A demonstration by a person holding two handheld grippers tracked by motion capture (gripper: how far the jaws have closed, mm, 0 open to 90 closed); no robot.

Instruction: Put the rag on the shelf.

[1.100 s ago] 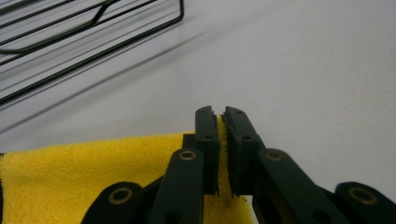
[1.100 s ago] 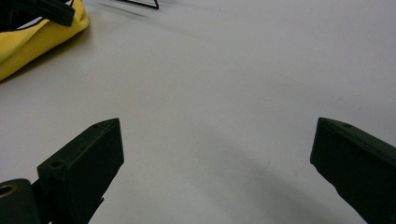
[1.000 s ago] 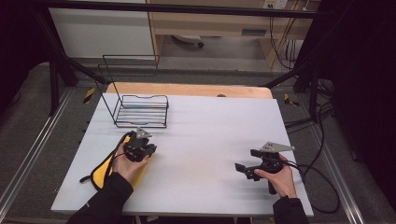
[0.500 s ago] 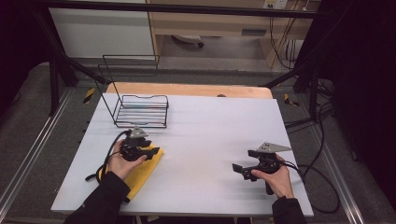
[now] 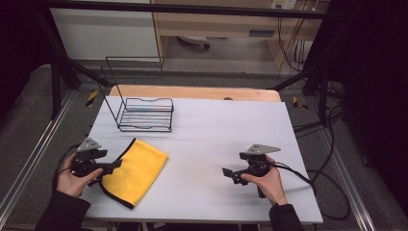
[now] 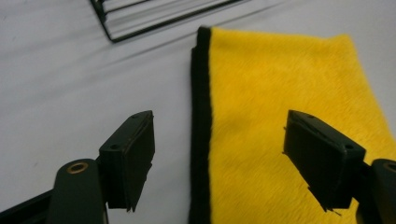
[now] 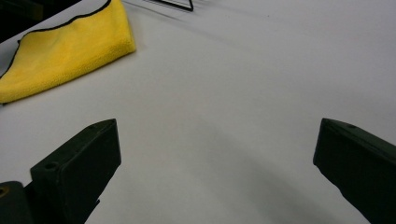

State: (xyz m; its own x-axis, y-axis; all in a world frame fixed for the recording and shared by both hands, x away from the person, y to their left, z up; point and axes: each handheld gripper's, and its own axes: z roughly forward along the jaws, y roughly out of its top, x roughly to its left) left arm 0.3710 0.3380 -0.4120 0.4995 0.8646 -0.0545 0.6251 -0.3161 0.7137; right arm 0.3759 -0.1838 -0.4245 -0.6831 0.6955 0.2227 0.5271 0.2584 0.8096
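Note:
A folded yellow cloth point(image 5: 136, 169) with a black hem lies flat on the white table point(image 5: 211, 130) at the front left. My left gripper point(image 5: 114, 165) sits just left of it, open, jaws pointing at the cloth's left edge. In the left gripper view the cloth point(image 6: 280, 116) lies below and ahead of the open left gripper point(image 6: 219, 135), not gripped. My right gripper point(image 5: 228, 172) rests at the front right, open and empty. In the right gripper view the right gripper point(image 7: 215, 140) stands wide over bare table, with the cloth point(image 7: 65, 51) far off at the upper left.
A black wire rack point(image 5: 144, 114) stands at the back left of the table, just beyond the cloth; its base point(image 6: 154, 18) edges the top of the left gripper view. A wooden strip point(image 5: 192, 91) runs along the table's far edge. Cables trail from both grippers.
The left gripper has drawn back to the left and toward the person, off the cloth. The cloth now lies spread to its right. The right gripper has barely moved.

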